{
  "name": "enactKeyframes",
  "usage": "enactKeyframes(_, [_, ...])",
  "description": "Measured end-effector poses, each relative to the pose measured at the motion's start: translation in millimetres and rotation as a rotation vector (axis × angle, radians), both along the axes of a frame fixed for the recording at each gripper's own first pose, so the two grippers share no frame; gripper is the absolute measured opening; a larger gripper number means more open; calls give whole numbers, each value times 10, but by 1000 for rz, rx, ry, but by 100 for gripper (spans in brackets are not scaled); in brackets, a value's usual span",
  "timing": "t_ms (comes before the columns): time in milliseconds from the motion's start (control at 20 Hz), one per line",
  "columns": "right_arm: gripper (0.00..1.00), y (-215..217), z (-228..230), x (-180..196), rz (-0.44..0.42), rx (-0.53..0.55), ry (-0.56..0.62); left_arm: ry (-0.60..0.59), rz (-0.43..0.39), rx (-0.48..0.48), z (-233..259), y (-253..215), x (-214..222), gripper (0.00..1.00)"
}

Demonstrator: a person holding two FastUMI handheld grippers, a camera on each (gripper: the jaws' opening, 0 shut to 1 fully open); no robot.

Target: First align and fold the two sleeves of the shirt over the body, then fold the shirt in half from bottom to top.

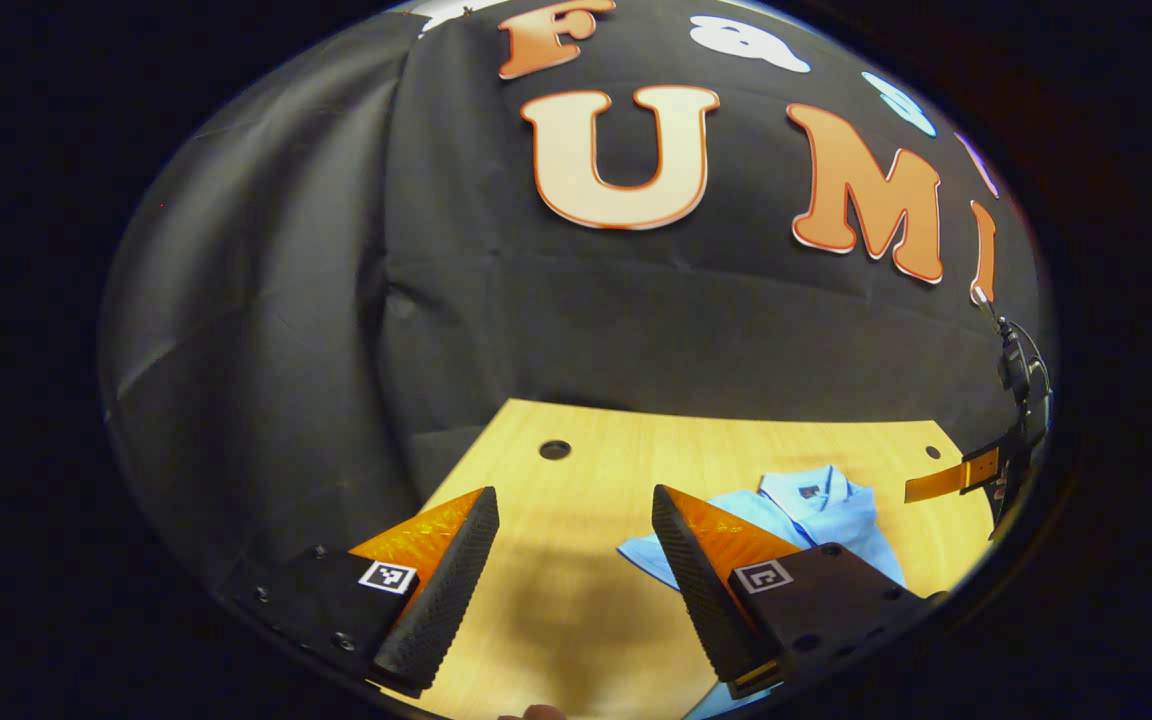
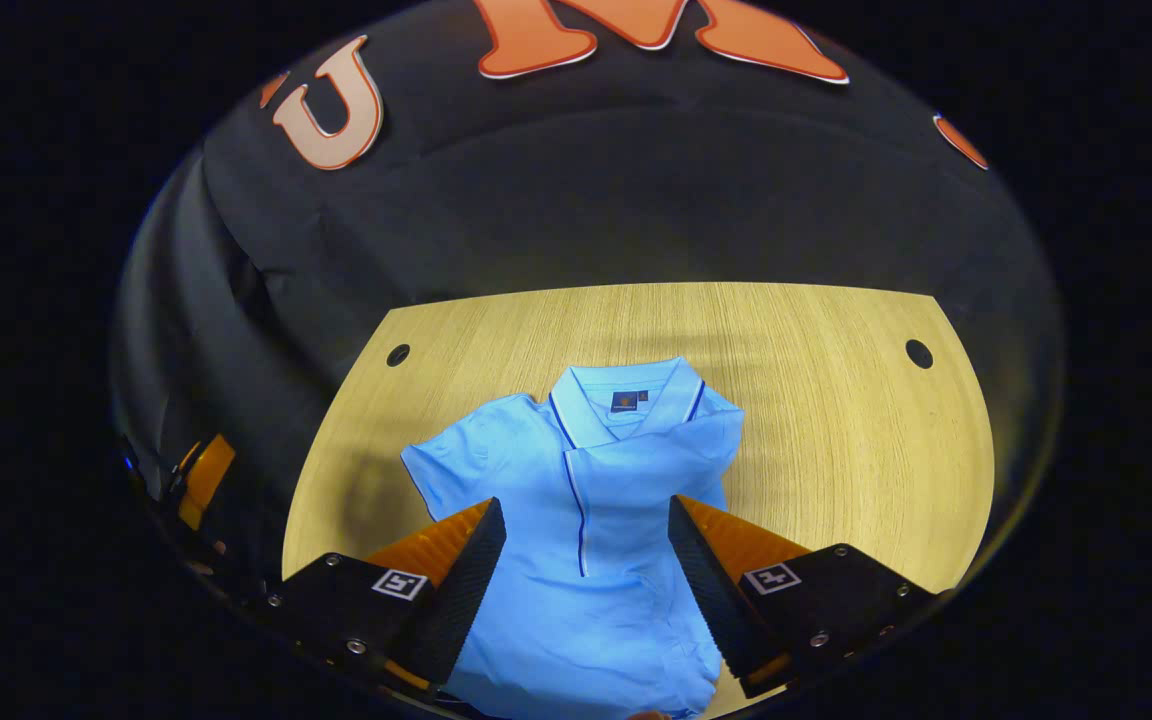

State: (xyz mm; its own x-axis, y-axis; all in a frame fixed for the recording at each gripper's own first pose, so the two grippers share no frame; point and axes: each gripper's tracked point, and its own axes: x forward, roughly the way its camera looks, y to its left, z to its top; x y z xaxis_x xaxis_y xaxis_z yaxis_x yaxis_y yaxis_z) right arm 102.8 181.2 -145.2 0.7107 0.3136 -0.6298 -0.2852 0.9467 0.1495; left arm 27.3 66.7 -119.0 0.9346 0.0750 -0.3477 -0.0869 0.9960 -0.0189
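Left gripper (image 1: 576,510) wide apart, holding nothing, above bare desk (image 1: 636,450) near its left side. Light blue shirt (image 2: 596,520) lies flat mid-desk, collar toward the far edge, one sleeve spread out, the other folded over the body. Right gripper (image 2: 586,525) wide apart above the shirt, gripping nothing.

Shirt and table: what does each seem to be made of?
The shirt looks like soft knit cotton or a blend, matte light blue; it drapes in soft folds and has dark piping along the collar. The table looks like wood or wood-look laminate, pale with fine straight grain and a slight sheen; which one is unclear.
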Motion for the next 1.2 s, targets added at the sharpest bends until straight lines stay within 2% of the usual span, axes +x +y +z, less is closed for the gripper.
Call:
enactKeyframes(100, [99,-161,-35,-42,-26,33,10,130,-18,-34,-135,-111,-132,100])
enactKeyframes(350, [99,-566,-170,-172,-79,110,58,392,-47,-220,-288,-541,-396,100])
enactKeyframes(500, [98,-861,-189,-266,-109,148,69,531,-24,-221,-481,-557,-418,100])
enactKeyframes(600, [98,-1074,-205,-307,-134,171,78,611,-3,-230,-758,-602,-243,100])
enactKeyframes(700, [98,-1303,-225,-323,-163,192,92,672,29,-210,-1055,-636,-121,100])
enactKeyframes(950, [98,-1716,-417,-372,-219,223,140,781,89,-225,-1437,-746,-46,100])
enactKeyframes(1200, [98,-1925,-615,-352,-238,237,188,816,145,-202,-1645,-752,16,100])
